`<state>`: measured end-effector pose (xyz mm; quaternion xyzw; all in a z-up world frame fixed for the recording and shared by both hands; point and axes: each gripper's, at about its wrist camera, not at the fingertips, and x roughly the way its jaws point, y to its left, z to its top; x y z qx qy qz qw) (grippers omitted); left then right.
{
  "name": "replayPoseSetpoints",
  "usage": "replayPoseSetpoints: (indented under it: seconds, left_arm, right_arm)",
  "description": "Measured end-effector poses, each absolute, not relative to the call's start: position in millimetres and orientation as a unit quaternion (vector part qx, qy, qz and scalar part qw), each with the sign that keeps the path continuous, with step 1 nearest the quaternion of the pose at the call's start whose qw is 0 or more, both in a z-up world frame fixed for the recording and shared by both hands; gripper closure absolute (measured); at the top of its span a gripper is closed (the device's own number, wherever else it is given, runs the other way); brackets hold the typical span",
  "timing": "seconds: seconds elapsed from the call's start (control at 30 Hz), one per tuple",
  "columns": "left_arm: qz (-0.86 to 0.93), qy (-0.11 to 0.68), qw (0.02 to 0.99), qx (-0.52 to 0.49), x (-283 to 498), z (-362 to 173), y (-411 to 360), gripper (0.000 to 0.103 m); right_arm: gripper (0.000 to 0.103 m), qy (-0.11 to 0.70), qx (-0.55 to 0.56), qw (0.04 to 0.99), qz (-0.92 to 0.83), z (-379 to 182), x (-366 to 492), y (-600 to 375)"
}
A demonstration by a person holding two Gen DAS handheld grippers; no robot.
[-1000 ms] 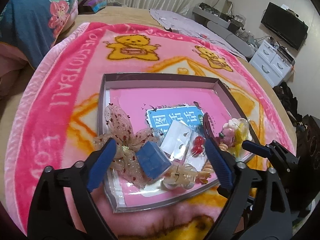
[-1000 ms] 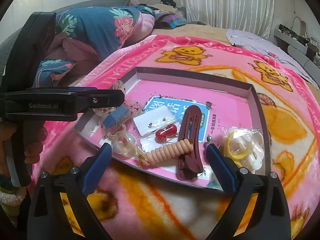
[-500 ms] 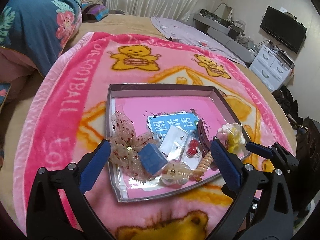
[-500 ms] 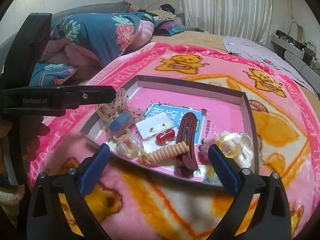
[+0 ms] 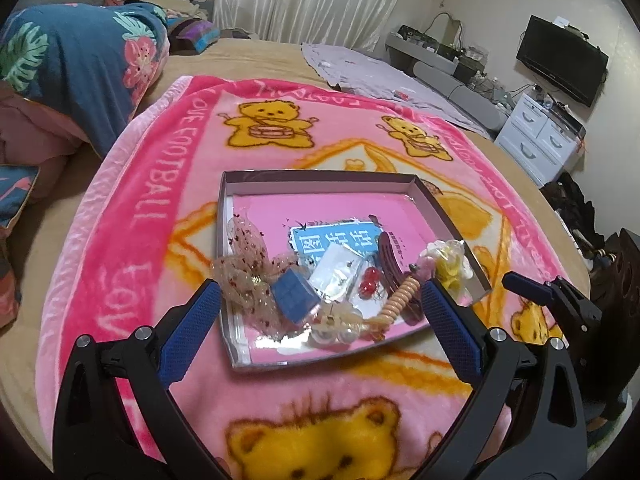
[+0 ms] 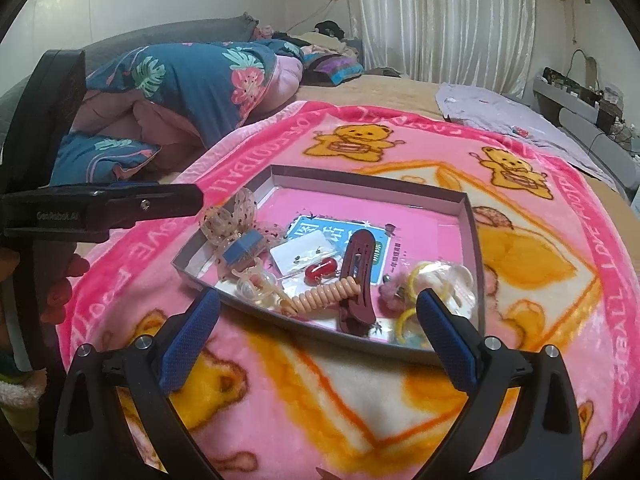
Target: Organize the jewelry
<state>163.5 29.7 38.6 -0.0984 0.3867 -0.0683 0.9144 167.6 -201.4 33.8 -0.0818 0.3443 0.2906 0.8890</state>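
Spread over the bed, a pink bear blanket [image 5: 168, 184] carries the shallow tray [image 5: 320, 177] with the jewelry heaped at its near edge, and we judge sorting not yet begun: left gripper [image 5: 316, 322] and right gripper [image 6: 318, 322] hover near it, fingers spread and empty, and next must pinch one piece free.

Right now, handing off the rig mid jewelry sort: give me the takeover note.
Left gripper: open, empty, hovering over the tray's near edge.
Right gripper: open, empty, also short of the tray.
Tray sits on the pink bear blanket. All pieces lie loose in its near half: sequin bow, blue box, earring card, red bead clip, maroon hair clip, peach coil tie, pearl clip, yellow ties in a bag.
Done: nothing visibly sorted.
Left: pick and arrange every piece.
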Motion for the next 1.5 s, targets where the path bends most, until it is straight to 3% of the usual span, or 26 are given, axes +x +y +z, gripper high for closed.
replayPoseSetpoints:
  seconds: [1.5]
  left_arm:
    - [-0.036,0.36,0.929,-0.082,72.3,53.3,13.9,0.01]
  right_arm:
    - [0.004,0.292,-0.069,0.91,0.288,73.8,94.8,-243.7]
